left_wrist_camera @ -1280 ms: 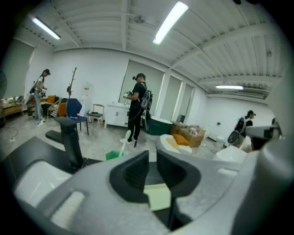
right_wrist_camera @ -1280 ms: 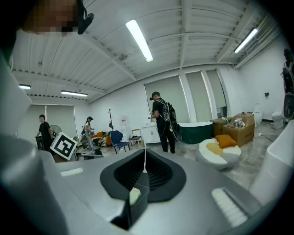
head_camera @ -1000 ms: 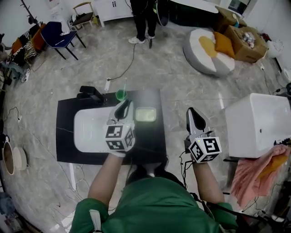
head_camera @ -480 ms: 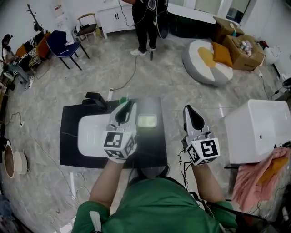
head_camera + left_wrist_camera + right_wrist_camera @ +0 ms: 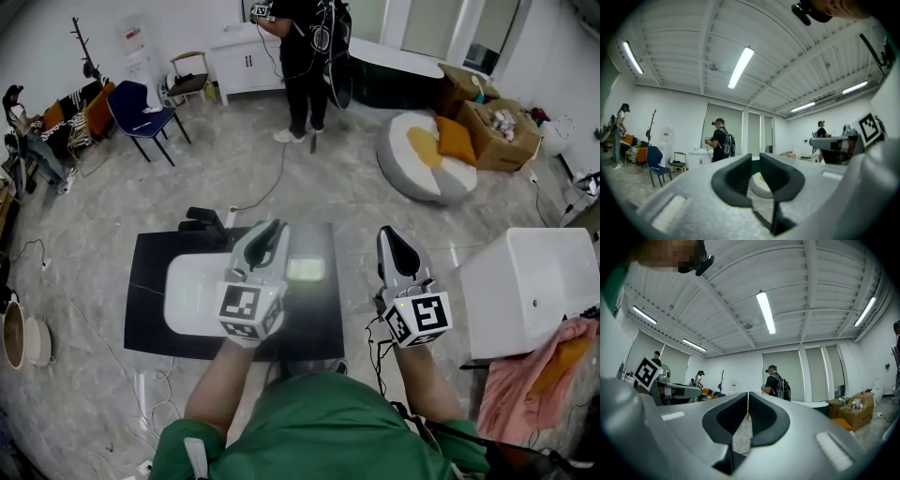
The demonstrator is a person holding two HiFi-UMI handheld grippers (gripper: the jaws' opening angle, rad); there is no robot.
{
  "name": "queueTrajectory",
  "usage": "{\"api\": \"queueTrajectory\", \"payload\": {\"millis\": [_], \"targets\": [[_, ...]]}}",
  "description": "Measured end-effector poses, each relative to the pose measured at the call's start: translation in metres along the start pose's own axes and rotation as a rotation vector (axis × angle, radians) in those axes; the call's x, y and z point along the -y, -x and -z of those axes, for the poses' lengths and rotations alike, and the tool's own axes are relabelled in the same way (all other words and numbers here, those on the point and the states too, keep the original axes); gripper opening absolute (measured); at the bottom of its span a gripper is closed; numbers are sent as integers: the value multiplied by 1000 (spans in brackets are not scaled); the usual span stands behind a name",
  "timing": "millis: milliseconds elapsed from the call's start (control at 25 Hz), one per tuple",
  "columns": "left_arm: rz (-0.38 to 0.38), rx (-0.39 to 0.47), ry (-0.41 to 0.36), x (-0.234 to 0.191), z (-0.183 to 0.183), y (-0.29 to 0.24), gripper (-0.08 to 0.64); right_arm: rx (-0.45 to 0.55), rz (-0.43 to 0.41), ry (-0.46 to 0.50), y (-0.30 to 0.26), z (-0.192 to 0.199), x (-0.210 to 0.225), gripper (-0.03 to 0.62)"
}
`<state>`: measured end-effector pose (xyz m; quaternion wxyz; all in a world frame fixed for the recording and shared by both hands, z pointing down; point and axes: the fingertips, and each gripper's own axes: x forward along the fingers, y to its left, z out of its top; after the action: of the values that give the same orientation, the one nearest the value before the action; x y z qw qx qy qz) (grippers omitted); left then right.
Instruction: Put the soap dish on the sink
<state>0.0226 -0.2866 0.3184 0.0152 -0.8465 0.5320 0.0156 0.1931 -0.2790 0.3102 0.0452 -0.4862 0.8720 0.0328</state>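
A pale green soap dish (image 5: 305, 270) lies on the black counter (image 5: 150, 319), just right of the white sink basin (image 5: 190, 292). My left gripper (image 5: 270, 228) is held up over the basin's right edge, its jaws a narrow slit apart with nothing between them. In the left gripper view the left gripper (image 5: 755, 159) points out level across the room. My right gripper (image 5: 389, 236) hangs past the counter's right edge, over the floor. In the right gripper view the right gripper (image 5: 748, 397) has its tips touching and holds nothing.
A black faucet (image 5: 206, 223) stands behind the basin. A white box (image 5: 534, 281) with a pink cloth (image 5: 534, 370) stands to the right. A person (image 5: 305, 56) stands farther back, near a beanbag (image 5: 431, 145) and a blue chair (image 5: 136, 105). A cable (image 5: 272, 173) crosses the floor.
The head view has tipped up to take in more of the room. Both grippers stay raised in much the same place. A green item behind the left gripper is now hidden.
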Motion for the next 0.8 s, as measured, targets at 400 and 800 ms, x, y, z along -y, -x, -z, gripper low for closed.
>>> {"api": "queueTrajectory", "payload": {"millis": [400, 800], "targets": [[-6, 16, -15, -2, -8, 12, 46, 37, -24, 26, 2, -15, -10, 8], [1, 14, -24, -6, -8, 14, 44, 42, -29, 24, -1, -16, -14, 8]]}}
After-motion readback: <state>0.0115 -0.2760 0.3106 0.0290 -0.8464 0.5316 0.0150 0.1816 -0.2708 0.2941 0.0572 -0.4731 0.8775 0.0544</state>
